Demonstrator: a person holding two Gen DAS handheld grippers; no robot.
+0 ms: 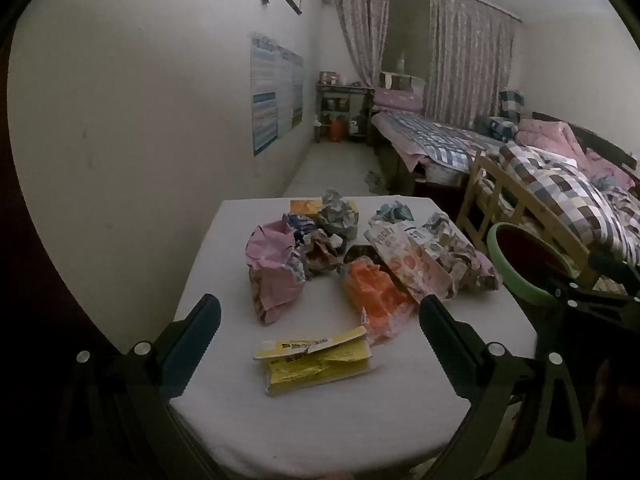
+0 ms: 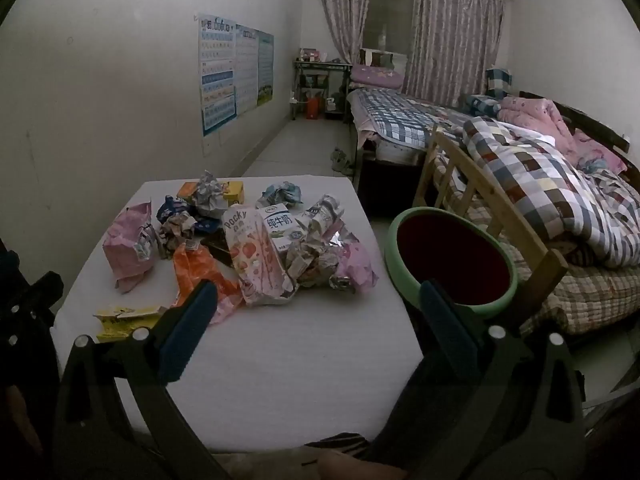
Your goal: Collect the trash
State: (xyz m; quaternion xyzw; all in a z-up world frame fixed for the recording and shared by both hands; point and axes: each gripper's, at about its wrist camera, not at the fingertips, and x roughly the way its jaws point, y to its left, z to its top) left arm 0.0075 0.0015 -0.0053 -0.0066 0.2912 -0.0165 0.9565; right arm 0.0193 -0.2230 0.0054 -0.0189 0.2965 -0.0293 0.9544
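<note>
Several pieces of trash lie on a white table: a torn yellow wrapper, an orange packet, a pink bag, a Pocky box, a milk carton and crumpled paper. A green bin with a red inside stands off the table's right edge. My left gripper hangs open above the yellow wrapper. My right gripper hangs open over the table's near right part, nothing between its fingers.
A white wall with posters runs along the left. Beds with checked quilts and a wooden bed rail fill the right side. A small shelf and curtains stand at the far end. Tiled floor lies beyond the table.
</note>
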